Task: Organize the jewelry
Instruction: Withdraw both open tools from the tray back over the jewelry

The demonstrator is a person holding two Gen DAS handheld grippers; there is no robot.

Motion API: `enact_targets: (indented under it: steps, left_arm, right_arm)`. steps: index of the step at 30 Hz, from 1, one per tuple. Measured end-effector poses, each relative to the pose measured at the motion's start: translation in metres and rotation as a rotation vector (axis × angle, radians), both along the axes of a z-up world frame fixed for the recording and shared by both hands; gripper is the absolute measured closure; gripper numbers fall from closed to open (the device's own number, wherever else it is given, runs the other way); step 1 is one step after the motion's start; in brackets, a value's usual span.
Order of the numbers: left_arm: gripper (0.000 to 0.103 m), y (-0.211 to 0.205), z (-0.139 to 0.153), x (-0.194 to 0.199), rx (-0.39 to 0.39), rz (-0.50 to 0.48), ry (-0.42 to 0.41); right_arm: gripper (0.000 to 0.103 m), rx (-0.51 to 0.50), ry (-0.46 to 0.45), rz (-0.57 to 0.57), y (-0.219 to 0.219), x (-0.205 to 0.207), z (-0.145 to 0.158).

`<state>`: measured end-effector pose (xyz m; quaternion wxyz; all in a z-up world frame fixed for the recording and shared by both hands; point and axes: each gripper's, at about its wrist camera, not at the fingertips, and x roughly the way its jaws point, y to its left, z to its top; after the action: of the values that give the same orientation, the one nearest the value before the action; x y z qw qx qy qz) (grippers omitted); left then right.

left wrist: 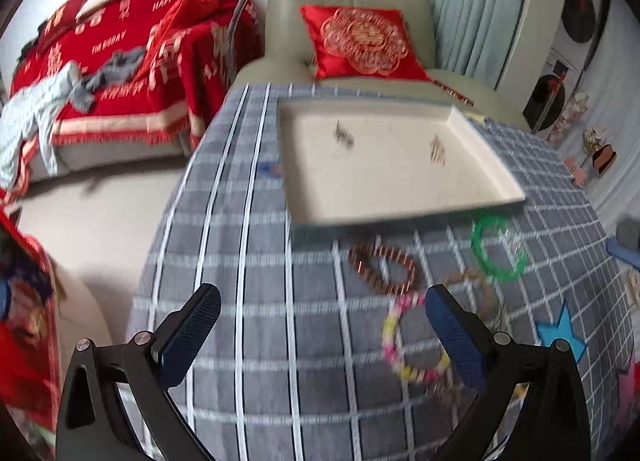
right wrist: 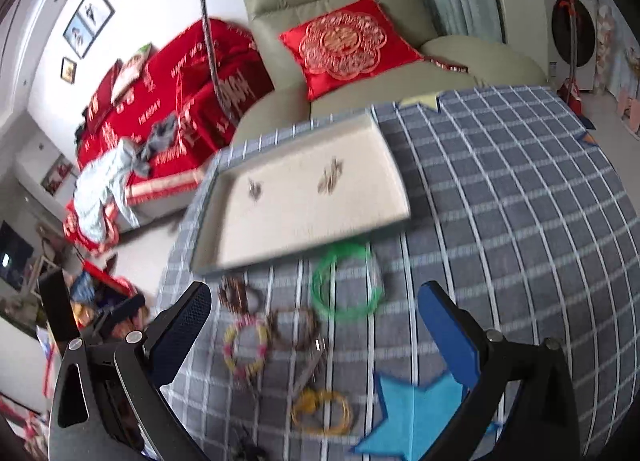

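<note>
While both frames are pretty smeared with motion blur, the layout is easy enough to read: a shallow cream tray with a grey rim (right wrist: 394, 177) sits mid-frame on the grey-blue checked tablecloth (right wrist: 520, 221), and it already has two small pieces in it, a darker little one (right wrist: 254, 190) and a bronze-ish one (right wrist: 330, 179), too blurry to say what they are exactly

The rest of the jewelry is loose on the cloth just below the tray. In the right wrist view there's a green plastic bangle (right wrist: 346, 285) nearest the tray edge, a reddish-brown beaded bracelet (right wrist: 236, 295) to its left, a pink and yellow beaded bracelet (right wrist: 245, 347) lower left, a brown beaded bracelet (right wrist: 296, 327) beside it, and a yellow wire-like hoop (right wrist: 322, 411) near the bottom. A blue felt star (right wrist: 416, 417) sits lower right

Both tongs are spread wide with nothing in them. The right gripper (right wrist: 316, 309) hangs over the pile, the left gripper (left wrist: 322, 313) off to the left side of it, its right finger overlapping the pink and yellow one in the frame

So I'd call this the between-pieces stage, a couple done and five or so to go. Next move is picking one bracelet, probably the green bangle since it's clear of the others, dropping over its rim and pinching without snagging a neighbour
</note>
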<state>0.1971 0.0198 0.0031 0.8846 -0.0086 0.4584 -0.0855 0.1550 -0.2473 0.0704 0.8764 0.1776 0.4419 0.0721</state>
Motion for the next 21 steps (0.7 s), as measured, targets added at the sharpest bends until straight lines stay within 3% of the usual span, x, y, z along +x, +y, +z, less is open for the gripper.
enact_targets:
  steps: [3, 10, 18, 21]
  left_arm:
    - [0.000, 0.000, -0.017, -0.010, -0.007, -0.004, 0.052]
    - [0.000, -0.003, -0.037, -0.020, 0.011, 0.015, 0.079]
    - [0.000, -0.011, -0.042, -0.016, 0.000, 0.016, 0.085]
    - [0.000, -0.017, -0.047, -0.014, 0.009, 0.011, 0.098]
  right_arm:
    - [0.000, -0.021, 0.062, 0.007, 0.005, -0.019, -0.022]
    - [0.000, -0.063, 0.167, -0.040, 0.001, -0.050, -0.064]
    - [0.000, -0.181, 0.197, -0.066, 0.000, -0.059, -0.082]
    - [0.008, -0.207, 0.207, -0.058, 0.003, -0.057, -0.088]
